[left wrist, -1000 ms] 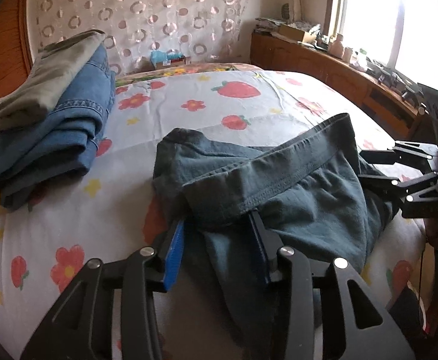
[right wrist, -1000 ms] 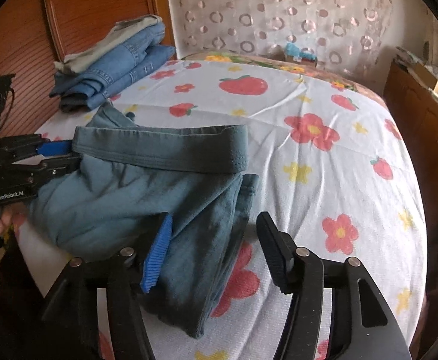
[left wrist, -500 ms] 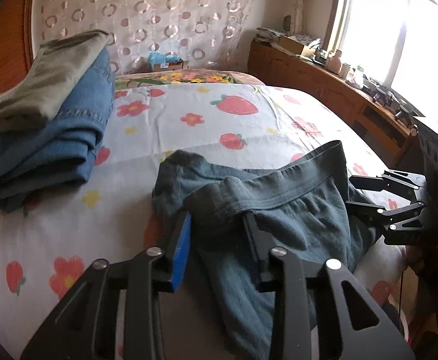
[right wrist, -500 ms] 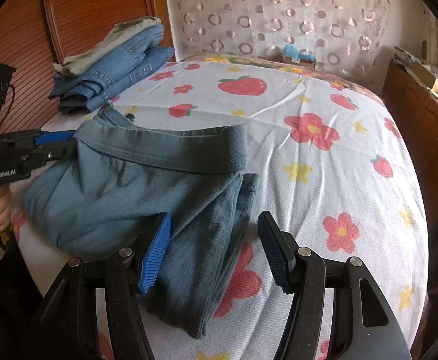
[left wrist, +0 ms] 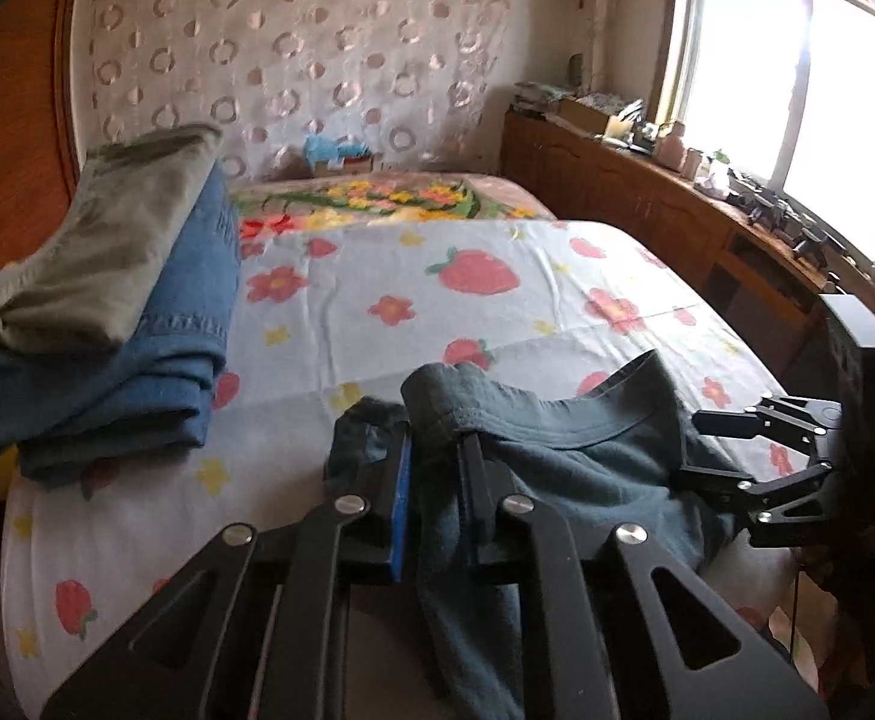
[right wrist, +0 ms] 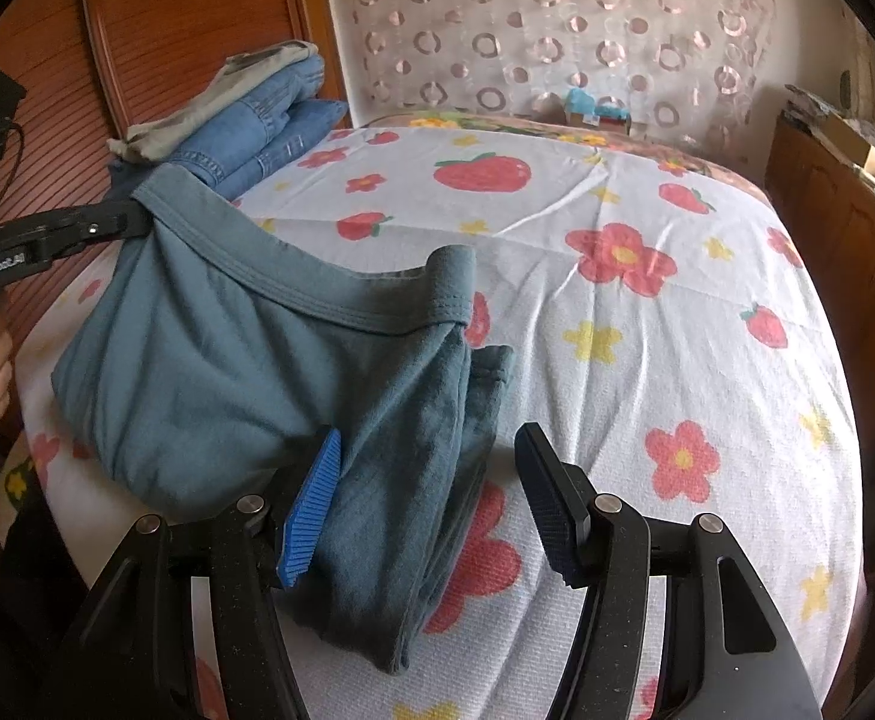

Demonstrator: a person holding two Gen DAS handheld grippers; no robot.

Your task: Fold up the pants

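Note:
Dark teal pants (right wrist: pixel 245 360) lie bunched at the near edge of the bed, also seen in the left wrist view (left wrist: pixel 569 468). My left gripper (left wrist: pixel 437 462) is shut on the left end of the waistband and holds it lifted; it shows from the right wrist view (right wrist: pixel 131 222) at the far left. My right gripper (right wrist: pixel 431 468) is open, its fingers astride the folded leg part of the pants, blue pad (right wrist: pixel 311 510) against the cloth. It also shows in the left wrist view (left wrist: pixel 713 450) at the right.
A stack of folded jeans (left wrist: pixel 137 360) with a grey-green garment (left wrist: pixel 107 240) on top sits at the bed's left by the wooden headboard (right wrist: pixel 197 30). The flower-print sheet (right wrist: pixel 647 330) stretches right. A wooden cabinet (left wrist: pixel 647 198) with clutter runs under the window.
My left gripper has closed on the waistband's left end and lifted it. The waistband now hangs raised at the left. My right gripper stays open over the pants.

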